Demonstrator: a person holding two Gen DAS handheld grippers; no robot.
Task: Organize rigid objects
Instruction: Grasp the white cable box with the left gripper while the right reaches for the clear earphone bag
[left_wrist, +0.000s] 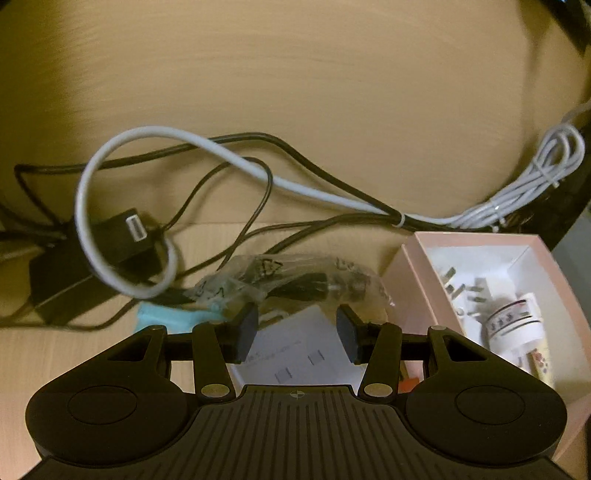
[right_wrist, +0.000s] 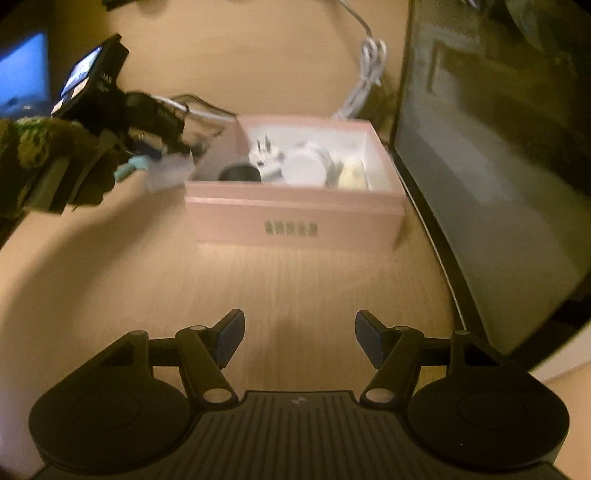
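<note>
My left gripper (left_wrist: 296, 334) hangs open over a small white box (left_wrist: 295, 354), with its pads apart and nothing pressed between them. Just beyond lies a clear plastic bag (left_wrist: 295, 277) holding a black cable, and a teal item (left_wrist: 166, 317) sits to its left. The pink box (left_wrist: 413, 266) at the right holds white plugs (left_wrist: 472, 291) and a patterned tape roll (left_wrist: 513, 321). My right gripper (right_wrist: 300, 339) is open above bare wood in front of the pink box (right_wrist: 295, 218), with nothing between its fingers.
A black adapter (left_wrist: 92, 273) with tangled black and grey cables (left_wrist: 229, 158) lies at the left. A bundled white cable (left_wrist: 535, 177) sits behind the box. A dark monitor (right_wrist: 498, 184) stands close on the right. A sleeved hand (right_wrist: 44, 155) holds the left gripper.
</note>
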